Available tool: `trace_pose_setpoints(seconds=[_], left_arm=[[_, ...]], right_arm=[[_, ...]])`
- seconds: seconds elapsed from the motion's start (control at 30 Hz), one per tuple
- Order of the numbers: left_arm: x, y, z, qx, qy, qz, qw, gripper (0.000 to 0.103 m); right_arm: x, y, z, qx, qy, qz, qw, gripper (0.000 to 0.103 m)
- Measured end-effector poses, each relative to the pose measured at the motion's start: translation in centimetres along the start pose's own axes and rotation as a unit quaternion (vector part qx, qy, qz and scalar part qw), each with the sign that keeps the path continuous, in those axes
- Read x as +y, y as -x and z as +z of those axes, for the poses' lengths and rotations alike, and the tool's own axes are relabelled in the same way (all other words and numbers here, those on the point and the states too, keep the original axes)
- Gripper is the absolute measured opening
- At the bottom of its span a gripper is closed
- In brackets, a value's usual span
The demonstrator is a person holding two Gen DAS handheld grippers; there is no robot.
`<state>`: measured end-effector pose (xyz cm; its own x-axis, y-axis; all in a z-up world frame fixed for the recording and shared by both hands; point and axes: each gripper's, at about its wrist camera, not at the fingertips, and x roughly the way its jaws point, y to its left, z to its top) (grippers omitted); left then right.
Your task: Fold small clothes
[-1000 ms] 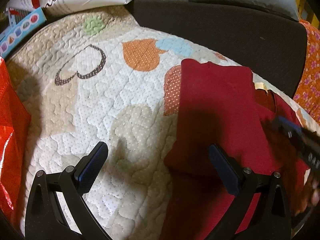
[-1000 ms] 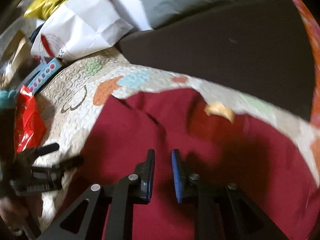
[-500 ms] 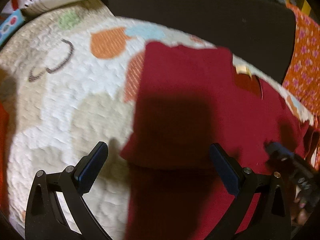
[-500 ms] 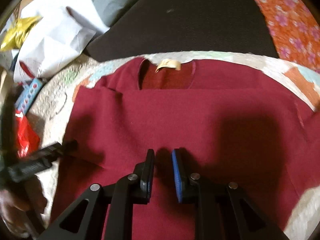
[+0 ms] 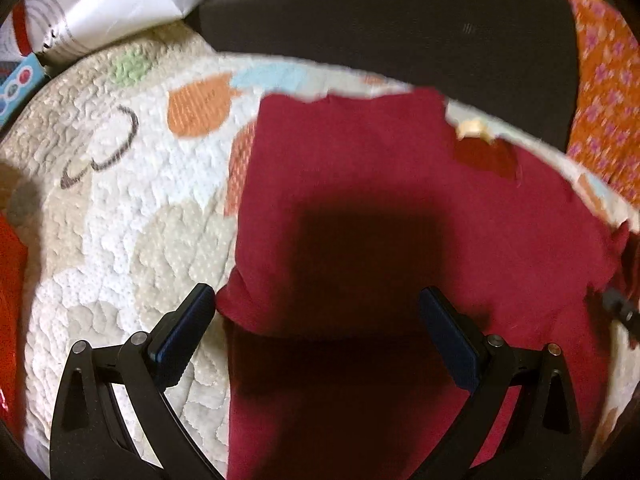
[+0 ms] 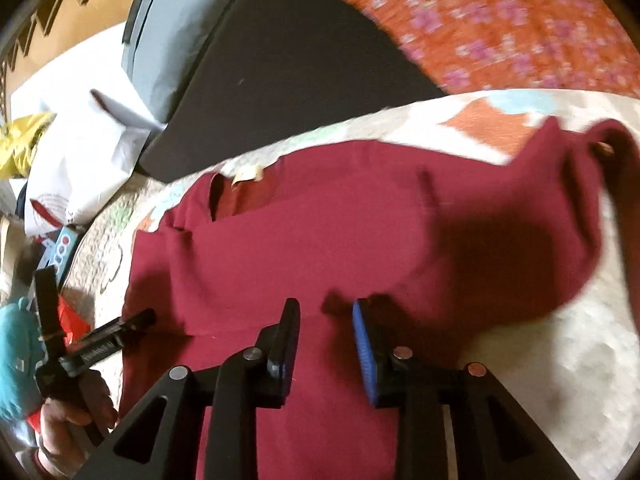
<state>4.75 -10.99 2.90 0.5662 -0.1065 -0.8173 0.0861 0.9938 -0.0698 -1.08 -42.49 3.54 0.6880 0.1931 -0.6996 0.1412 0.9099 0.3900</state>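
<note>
A dark red shirt [image 5: 360, 184] lies on a quilted mat [image 5: 120, 208] printed with hearts. Its left side is folded over the body, with the folded edge between my left fingers. A beige label [image 5: 474, 128] shows at the neckline. My left gripper [image 5: 316, 312] is wide open and empty, just above the fold's lower edge. In the right wrist view the shirt [image 6: 320, 232] spreads across the mat, its right sleeve [image 6: 580, 152] still lying out to the right. My right gripper [image 6: 326, 320] is part open and empty above the shirt's lower middle. The left gripper [image 6: 100, 340] shows at the left there.
A black cushion [image 5: 400, 40] borders the mat's far side. Orange flowered cloth [image 6: 500, 20] lies at the far right. A white paper bag [image 5: 100, 4] and a boxed toy [image 5: 16, 84] sit at the far left, and red plastic [image 5: 12, 300] lies at the left edge.
My right gripper has swung right and its jaws have opened from nearly shut to part open. My left gripper has moved right, over the folded left side of the shirt.
</note>
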Motion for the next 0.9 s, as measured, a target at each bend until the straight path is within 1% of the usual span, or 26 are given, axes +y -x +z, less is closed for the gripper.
trace_pose_setpoints(seconds=[0.1,0.13,0.17,0.23,0.3,0.37,0.4,0.43,0.47,0.5,0.53,0.57,0.63,0.7,0.77,0.83,0.9], left_arm=[[-0.8,1.7,0.0,-0.037,-0.014,-0.010,0.9992,0.102],[-1.2,2.0,0.1,-0.047,-0.022,-0.019,0.9985,0.102],[-1.7,2.1,-0.1,-0.048,-0.032,-0.027,0.9980,0.102],[-2.7,1.4,-0.4,-0.032,-0.054,-0.044,0.9970,0.102],[-4.1,-0.1,-1.4,0.004,-0.081,-0.054,0.9952,0.102],[-5.1,-1.4,-1.9,0.025,-0.103,-0.043,0.9935,0.102],[-5.4,-1.7,-2.0,0.024,-0.112,-0.035,0.9928,0.102],[-5.7,-1.8,-2.1,0.023,-0.121,-0.029,0.9920,0.102],[-6.0,-1.9,-2.1,0.023,-0.126,-0.026,0.9914,0.102],[-6.0,-1.9,-2.1,0.024,-0.124,-0.027,0.9916,0.102],[-6.1,-1.9,-2.1,0.024,-0.119,-0.031,0.9921,0.102],[-6.1,-1.9,-2.0,0.023,-0.114,-0.035,0.9926,0.102],[-6.0,-2.1,-1.9,0.024,-0.110,-0.036,0.9929,0.102],[-6.0,-2.2,-2.2,0.023,-0.111,-0.034,0.9930,0.102],[-5.9,-2.0,-2.3,0.022,-0.113,-0.032,0.9928,0.102],[-6.1,-1.9,-2.2,0.022,-0.116,-0.028,0.9926,0.102],[-6.3,-2.0,-2.2,0.021,-0.119,-0.025,0.9923,0.102]], right_arm=[[-2.1,0.5,-0.6,0.002,-0.022,-0.012,1.000,0.028],[-2.6,0.4,-0.7,0.005,-0.030,-0.010,0.999,0.028],[-3.1,0.4,-0.9,0.007,-0.041,0.000,0.999,0.028],[-3.4,0.6,-1.0,0.006,-0.052,0.008,0.999,0.028],[-3.3,1.3,-0.7,-0.003,-0.057,0.012,0.998,0.028],[-4.0,3.1,-0.6,-0.041,-0.075,0.017,0.996,0.029],[-4.7,4.3,-0.7,-0.067,-0.093,0.017,0.993,0.030],[-5.6,5.2,-0.8,-0.087,-0.113,0.019,0.990,0.035],[-6.8,6.1,-1.0,-0.108,-0.140,0.025,0.984,0.044],[-8.0,6.8,-1.3,-0.126,-0.171,0.034,0.977,0.046],[-9.6,7.3,-1.7,-0.141,-0.207,0.045,0.967,0.047],[-10.8,7.5,-2.0,-0.148,-0.236,0.054,0.959,0.048],[-13.5,7.8,-3.3,-0.155,-0.305,0.074,0.937,0.048],[-15.0,8.3,-4.5,-0.162,-0.344,0.074,0.922,0.048],[-15.9,9.6,-5.4,-0.177,-0.355,0.054,0.916,0.048],[-16.6,11.2,-6.2,-0.194,-0.354,0.029,0.915,0.048],[-17.5,12.6,-6.6,-0.199,-0.359,-0.004,0.912,0.048]])
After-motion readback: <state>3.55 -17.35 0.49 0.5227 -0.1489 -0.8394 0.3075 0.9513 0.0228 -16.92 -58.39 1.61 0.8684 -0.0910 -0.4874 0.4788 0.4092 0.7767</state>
